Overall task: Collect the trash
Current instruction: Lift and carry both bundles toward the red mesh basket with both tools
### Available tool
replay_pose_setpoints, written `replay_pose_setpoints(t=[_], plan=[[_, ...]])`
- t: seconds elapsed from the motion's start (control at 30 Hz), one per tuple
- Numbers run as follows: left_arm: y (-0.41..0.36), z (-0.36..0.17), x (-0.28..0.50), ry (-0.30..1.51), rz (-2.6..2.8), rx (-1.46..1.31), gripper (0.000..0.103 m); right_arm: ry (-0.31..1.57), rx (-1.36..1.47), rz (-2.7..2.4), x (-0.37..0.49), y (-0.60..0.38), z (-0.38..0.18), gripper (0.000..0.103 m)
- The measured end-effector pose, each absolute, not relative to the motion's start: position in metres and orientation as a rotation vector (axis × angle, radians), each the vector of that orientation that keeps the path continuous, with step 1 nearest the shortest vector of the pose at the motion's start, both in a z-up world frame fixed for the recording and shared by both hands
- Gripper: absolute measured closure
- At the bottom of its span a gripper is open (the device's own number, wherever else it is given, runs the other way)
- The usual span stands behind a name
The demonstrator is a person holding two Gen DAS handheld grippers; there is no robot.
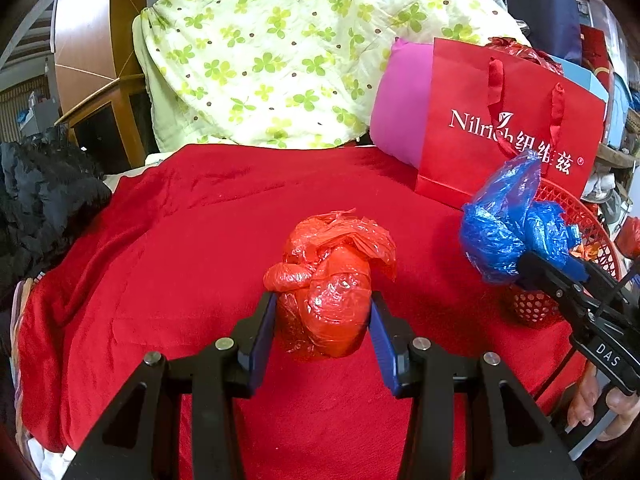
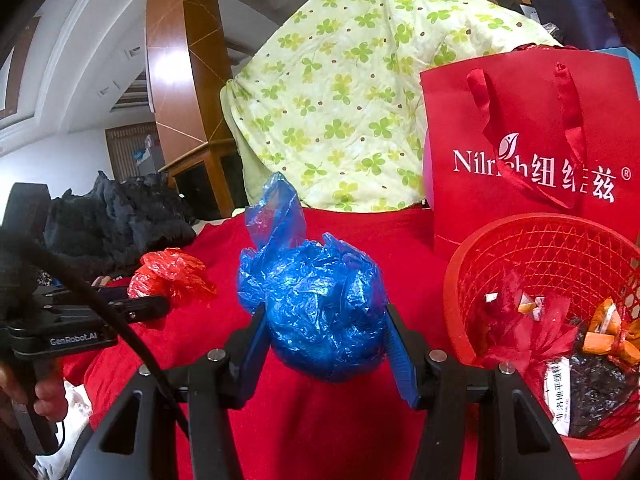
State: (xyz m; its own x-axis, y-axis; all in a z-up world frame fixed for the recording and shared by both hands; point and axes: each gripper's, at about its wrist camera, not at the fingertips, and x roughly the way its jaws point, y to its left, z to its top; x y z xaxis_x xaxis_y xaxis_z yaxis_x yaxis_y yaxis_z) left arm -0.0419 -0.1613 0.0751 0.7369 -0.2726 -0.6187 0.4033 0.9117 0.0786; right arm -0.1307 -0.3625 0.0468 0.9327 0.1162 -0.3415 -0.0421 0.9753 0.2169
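Red crumpled plastic is clamped in the left tool; blue crumpled plastic is clamped in the right tool. Both wads hide their contents. Beside it, the red basket is cut off at the frame edge.

Left gripper pads against a crumpled red plastic bag, above the red cloth

Both wrist views look forward and slightly down over the red cloth toward the red paper bag — the right one nearer it — sharing bag, cloth and green-patterned quilt.
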Motion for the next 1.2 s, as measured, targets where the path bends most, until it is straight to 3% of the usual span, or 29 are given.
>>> replay_pose_setpoints(t=[1.2], plan=[[-0.2,0.116,-0.065,0.553,-0.44,0.277,0.056,0.234,0.265,0.046,-0.163,-0.393,0.067,0.046]])
